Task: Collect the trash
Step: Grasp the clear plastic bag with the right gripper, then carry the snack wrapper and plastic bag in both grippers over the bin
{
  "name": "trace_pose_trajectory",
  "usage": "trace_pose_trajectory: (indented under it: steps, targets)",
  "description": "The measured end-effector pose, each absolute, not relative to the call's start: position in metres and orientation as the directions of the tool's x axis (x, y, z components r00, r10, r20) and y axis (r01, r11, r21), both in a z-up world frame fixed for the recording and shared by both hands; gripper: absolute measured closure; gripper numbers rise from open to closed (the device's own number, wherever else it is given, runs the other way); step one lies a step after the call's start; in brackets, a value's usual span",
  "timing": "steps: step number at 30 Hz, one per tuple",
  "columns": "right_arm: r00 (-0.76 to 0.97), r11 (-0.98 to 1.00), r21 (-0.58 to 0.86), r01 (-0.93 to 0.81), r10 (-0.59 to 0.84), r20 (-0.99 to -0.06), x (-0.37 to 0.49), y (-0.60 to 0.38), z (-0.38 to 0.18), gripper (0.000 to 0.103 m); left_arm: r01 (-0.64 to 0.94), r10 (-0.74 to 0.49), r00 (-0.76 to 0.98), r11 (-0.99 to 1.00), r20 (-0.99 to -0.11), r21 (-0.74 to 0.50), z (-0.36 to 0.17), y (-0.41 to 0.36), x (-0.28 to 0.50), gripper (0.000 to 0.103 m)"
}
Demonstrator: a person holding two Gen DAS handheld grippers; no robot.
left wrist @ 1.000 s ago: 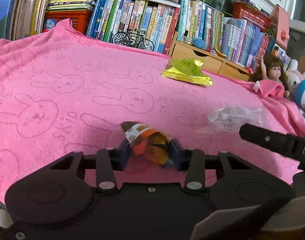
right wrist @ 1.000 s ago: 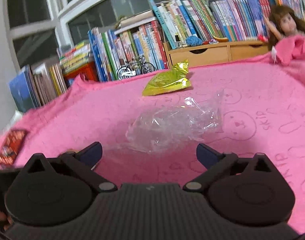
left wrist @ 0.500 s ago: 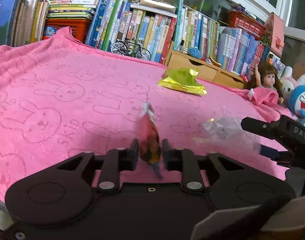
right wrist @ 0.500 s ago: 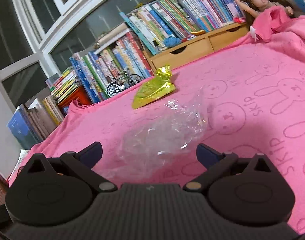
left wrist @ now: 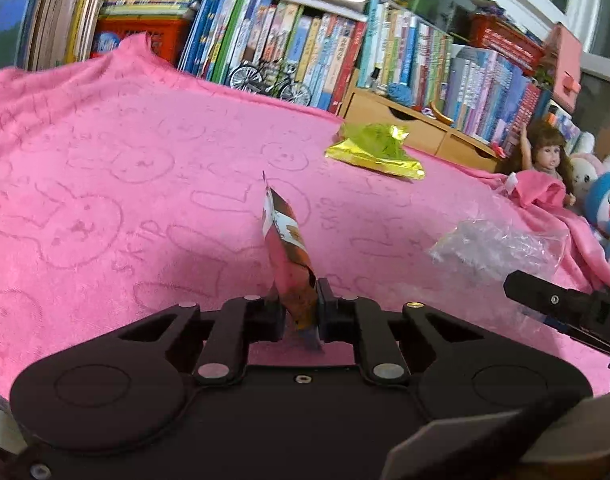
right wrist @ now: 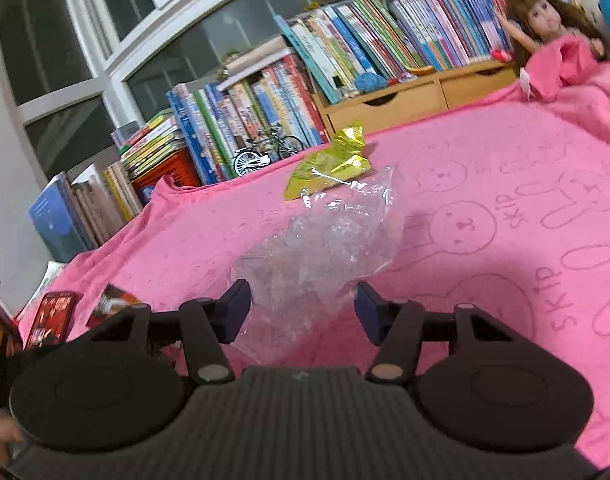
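Snack wrapper: the snack wrapper (left wrist: 291,264) stands on edge, pinched low down between the jaws of the left gripper (left wrist: 301,312), over the near part of the pink towel (left wrist: 105,184).
Left gripper: closed tight on the wrapper, which is squeezed flat and rises upright above the fingers.
Clear plastic bag: the clear plastic bag (right wrist: 321,248) lies crumpled on the towel near its right edge, reaching in between the fingers of the right gripper (right wrist: 303,312).
Right gripper: jaws stand partly apart on either side of the bag's near end; whether the pads touch the film I cannot tell, and it is not clamped.
Yellow-green wrapper: the yellow-green wrapper (left wrist: 379,148) rests near the far edge of the towel, well apart from both grippers.
Progress: judged early; one piece is in hand, one is about to be gripped, one is untouched. No bin shows in either view.
Materials: the snack wrapper is glossy printed film in orange and brown, creased; the bag is thin, transparent and wrinkled, likely to slip; the far wrapper is shiny foil, puffed and crumpled; the towel is soft terry with embossed rabbits.
Surroundings: books (left wrist: 305,44) line the far edge, and a doll (right wrist: 545,20) sits at the far right corner.
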State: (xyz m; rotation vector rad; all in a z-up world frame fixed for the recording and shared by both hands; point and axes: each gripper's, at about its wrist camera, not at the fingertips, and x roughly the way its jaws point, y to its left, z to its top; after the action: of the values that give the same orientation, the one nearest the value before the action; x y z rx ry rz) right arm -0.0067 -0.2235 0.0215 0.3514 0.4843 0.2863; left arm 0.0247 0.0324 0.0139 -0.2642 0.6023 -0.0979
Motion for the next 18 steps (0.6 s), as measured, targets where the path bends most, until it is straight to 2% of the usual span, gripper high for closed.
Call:
trace_pose_trajectory:
  steps: [10,18]
  targets:
    - [0.837,0.914,0.302,-0.272,0.379,-0.394,-0.072,-0.214,0.024,0.043,0.078,-0.205,0.830,0.963,-0.519,-0.256,0.033,0.034,-0.033,0.090]
    - [0.801,0.921,0.199,-0.336,0.390,-0.455,-0.127,-0.203,0.013,0.045,0.123,-0.249,0.752,0.963,-0.610,-0.240,0.017,0.036,-0.090,0.090]
